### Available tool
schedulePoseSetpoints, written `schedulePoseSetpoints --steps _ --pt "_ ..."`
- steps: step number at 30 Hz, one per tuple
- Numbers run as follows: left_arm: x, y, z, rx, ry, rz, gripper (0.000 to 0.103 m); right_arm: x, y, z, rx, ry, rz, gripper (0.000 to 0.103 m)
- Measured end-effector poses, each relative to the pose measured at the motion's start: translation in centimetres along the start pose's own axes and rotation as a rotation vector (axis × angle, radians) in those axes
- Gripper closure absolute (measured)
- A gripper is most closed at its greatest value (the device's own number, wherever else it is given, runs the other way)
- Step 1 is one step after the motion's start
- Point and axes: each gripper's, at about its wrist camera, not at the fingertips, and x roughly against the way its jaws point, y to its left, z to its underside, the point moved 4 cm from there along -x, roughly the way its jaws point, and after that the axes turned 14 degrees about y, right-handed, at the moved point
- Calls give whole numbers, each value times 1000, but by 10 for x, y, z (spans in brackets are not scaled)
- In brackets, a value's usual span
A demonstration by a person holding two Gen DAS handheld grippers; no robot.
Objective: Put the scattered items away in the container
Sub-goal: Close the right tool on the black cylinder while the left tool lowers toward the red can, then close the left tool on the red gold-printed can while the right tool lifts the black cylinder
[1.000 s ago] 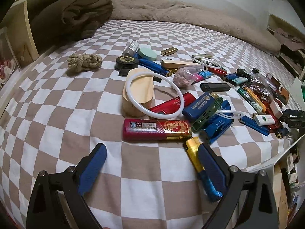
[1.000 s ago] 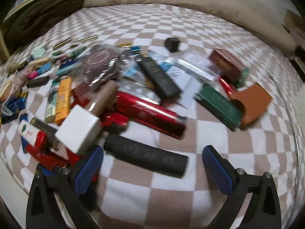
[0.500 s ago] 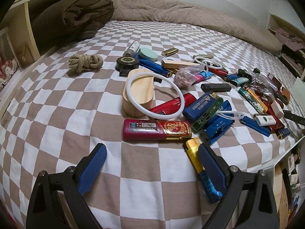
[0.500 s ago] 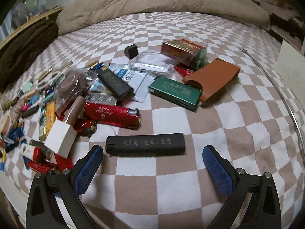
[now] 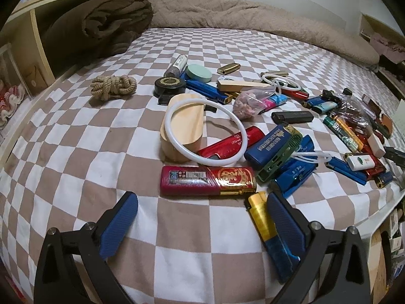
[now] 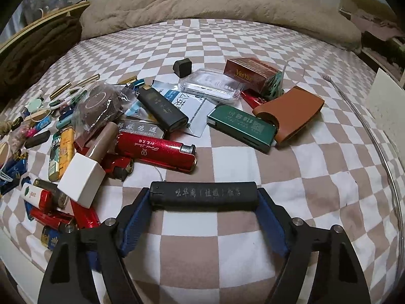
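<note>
The checkered bed (image 5: 76, 152) carries the same scatter of lighters, and the oval wooden container (image 5: 182, 131) sits unmoved under the white ring (image 5: 205, 131). The right gripper (image 6: 202, 202) has just narrowed its jaws onto both ends of the black lighter (image 6: 203, 196), earlier lying untouched between them. The left gripper (image 5: 200, 217), its jaws wide, has just opened slightly further, holding nothing.

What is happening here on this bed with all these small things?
A person is tidying lighters and other small items scattered on a checkered bed sheet, with a gripper in each hand. The right gripper has just been closing; its fingers now press both ends of a long black lighter that lies on the sheet. The left gripper hangs open and empty, near a red and gold lighter.
</note>
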Motion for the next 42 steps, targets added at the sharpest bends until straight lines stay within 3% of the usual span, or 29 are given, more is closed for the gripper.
schedulePoseSetpoints --steps 5,10,13,18,21,25,42 --pt "-10 -4 -8 -11 31 0 0 2 4 4 0 -2 2 22" --pt "-21 -16 -12 -51 70 -69 0 1 9 3 -3 -2 1 22" --pt "-22 -14 -13 -42 71 -65 0 1 9 4 -3 -3 0 22" --pt "-22 -8 -16 -13 64 -65 9 3 11 2 -3 -4 0 22" --pt "-20 -4 -18 13 53 -64 21 3 11 1 -3 -5 2 22" --pt "-18 2 -17 42 38 -30 21 4 13 3 6 -4 1 22" --pt "-6 6 -7 79 4 -24 21 12 13 11 17 -15 -8 22"
